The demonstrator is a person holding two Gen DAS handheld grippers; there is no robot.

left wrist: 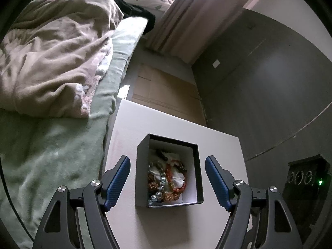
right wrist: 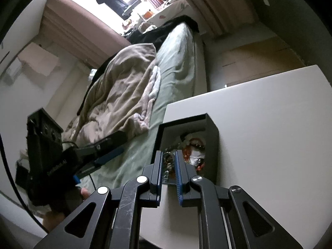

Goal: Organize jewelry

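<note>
A black square cardboard box with a white lining (left wrist: 168, 171) stands open on the white tabletop (left wrist: 220, 145), near the tabletop's left edge and just beside the bed. Inside it lies a tangle of beaded jewelry (left wrist: 166, 183): orange and red bead strings, gold-coloured bead clusters and a strand of pale silver-blue beads, heaped on white paper toward the near side of the box. A small dark piece sits at the far end of the lining; what it is cannot be told.

The left claw (left wrist: 167, 178) hangs over the box with its blue-padded fingers (left wrist: 118, 181) spread wide, one on each side of the box and apart from its walls. It is released and grips nothing.

In the right wrist view the right claw (right wrist: 168, 169) is clenched, its blue pads close together in front of the near wall of the box (right wrist: 211, 145). A small metallic ring-like piece (right wrist: 168, 158) shows in the narrow gap between the pads, but whether it is pinched there or simply lies in the box behind them cannot be told. The left claw shows at the left of this view as a dark body (right wrist: 47, 155), held in a person's hand (right wrist: 62, 205).

Left of the tabletop runs a bed with a pale green sheet (left wrist: 51, 155), and a crumpled beige blanket (left wrist: 54, 62) lies on its far part. Beyond the tabletop are a wooden floor (left wrist: 166, 89) and brownish-pink curtains (left wrist: 186, 18).
</note>
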